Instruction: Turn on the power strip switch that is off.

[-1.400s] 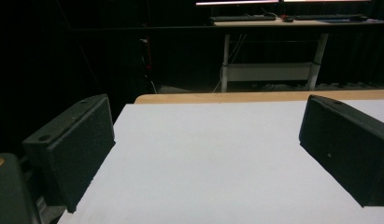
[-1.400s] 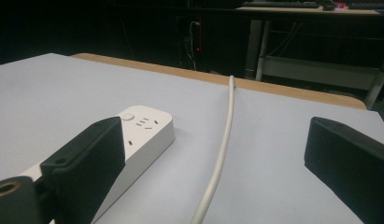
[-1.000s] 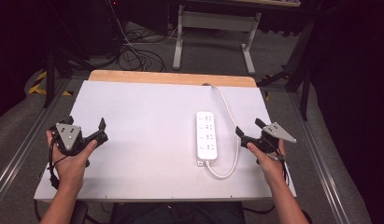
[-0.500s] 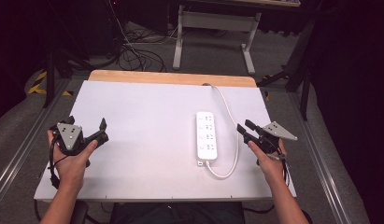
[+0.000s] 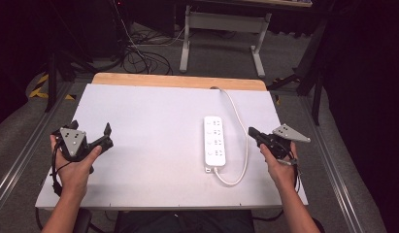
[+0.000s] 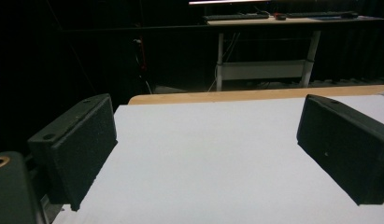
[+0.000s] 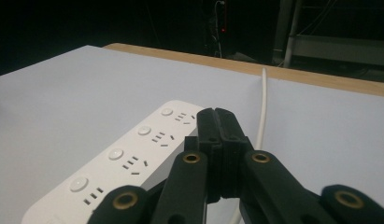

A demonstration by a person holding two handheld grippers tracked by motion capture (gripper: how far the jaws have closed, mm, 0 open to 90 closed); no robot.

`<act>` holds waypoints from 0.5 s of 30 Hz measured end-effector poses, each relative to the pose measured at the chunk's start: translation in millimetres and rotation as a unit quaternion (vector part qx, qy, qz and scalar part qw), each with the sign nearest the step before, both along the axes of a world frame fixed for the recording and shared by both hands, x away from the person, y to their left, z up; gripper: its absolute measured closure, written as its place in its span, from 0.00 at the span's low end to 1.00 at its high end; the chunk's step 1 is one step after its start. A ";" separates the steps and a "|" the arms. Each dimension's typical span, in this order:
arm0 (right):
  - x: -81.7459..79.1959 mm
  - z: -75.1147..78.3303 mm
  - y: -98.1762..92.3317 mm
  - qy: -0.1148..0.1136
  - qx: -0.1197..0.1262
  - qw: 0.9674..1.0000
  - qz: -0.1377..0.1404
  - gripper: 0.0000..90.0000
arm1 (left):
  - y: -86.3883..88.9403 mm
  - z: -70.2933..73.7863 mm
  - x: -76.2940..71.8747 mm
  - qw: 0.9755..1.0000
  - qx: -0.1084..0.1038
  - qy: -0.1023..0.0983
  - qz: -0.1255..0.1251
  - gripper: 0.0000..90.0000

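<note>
A white power strip (image 5: 214, 142) lies on the white table (image 5: 153, 116), right of the middle, with several sockets and round buttons (image 7: 133, 149). Its white cable (image 5: 238, 145) loops round the near end and runs up to the far edge (image 7: 262, 100). My right gripper (image 5: 252, 132) hovers just right of the strip and cable, its jaws pressed together with nothing between them (image 7: 216, 116). My left gripper (image 5: 92, 133) is held at the table's left edge, jaws wide apart and empty, pads (image 6: 77, 149) framing bare table.
A wooden strip (image 5: 180, 80) borders the table's far edge. Beyond it, a desk frame (image 5: 221, 34) and loose cables (image 5: 139, 53) stand on the dark floor. Metal rails (image 5: 333, 160) run along both sides of the table.
The right gripper has shut its jaws and edged slightly left toward the cable. The left gripper has stayed put and open.
</note>
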State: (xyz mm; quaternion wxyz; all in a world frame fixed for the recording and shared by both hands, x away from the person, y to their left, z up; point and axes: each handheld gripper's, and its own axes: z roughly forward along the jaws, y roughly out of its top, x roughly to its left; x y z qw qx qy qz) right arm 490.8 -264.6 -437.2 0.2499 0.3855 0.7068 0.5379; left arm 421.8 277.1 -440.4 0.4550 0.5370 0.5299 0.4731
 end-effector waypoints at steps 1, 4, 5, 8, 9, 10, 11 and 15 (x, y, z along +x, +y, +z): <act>0.0 0.0 0.0 0.000 0.000 1.000 0.000 1.00 | 0.1 0.1 -0.1 1.000 0.001 0.000 0.000 0.06; -0.2 0.7 1.7 0.014 -0.006 1.000 0.005 1.00 | 0.1 -0.1 0.0 1.000 0.001 0.000 0.001 0.06; 0.0 1.1 2.5 0.012 -0.012 1.000 0.004 1.00 | 0.1 -0.1 0.0 1.000 0.001 0.000 0.001 0.06; 0.5 5.6 4.5 0.007 -0.025 1.000 -0.004 1.00 | 0.2 -0.2 -0.1 1.000 0.001 -0.001 -0.001 0.06; 0.6 7.0 5.1 0.005 -0.029 1.000 -0.005 1.00 | 0.3 -0.2 -0.1 1.000 0.001 -0.001 -0.001 0.06; 1.7 8.5 6.4 0.001 -0.035 0.999 -0.004 1.00 | 0.4 -0.3 -0.1 1.000 0.001 -0.001 -0.001 0.06; 1.7 8.5 6.4 0.001 -0.035 0.999 -0.004 1.00 | 0.4 -0.2 -0.1 1.000 0.001 -0.001 -0.001 0.06; 4.4 11.2 7.7 0.016 -0.053 0.998 -0.005 1.00 | 0.7 -0.3 -0.2 1.000 0.002 -0.002 -0.001 0.07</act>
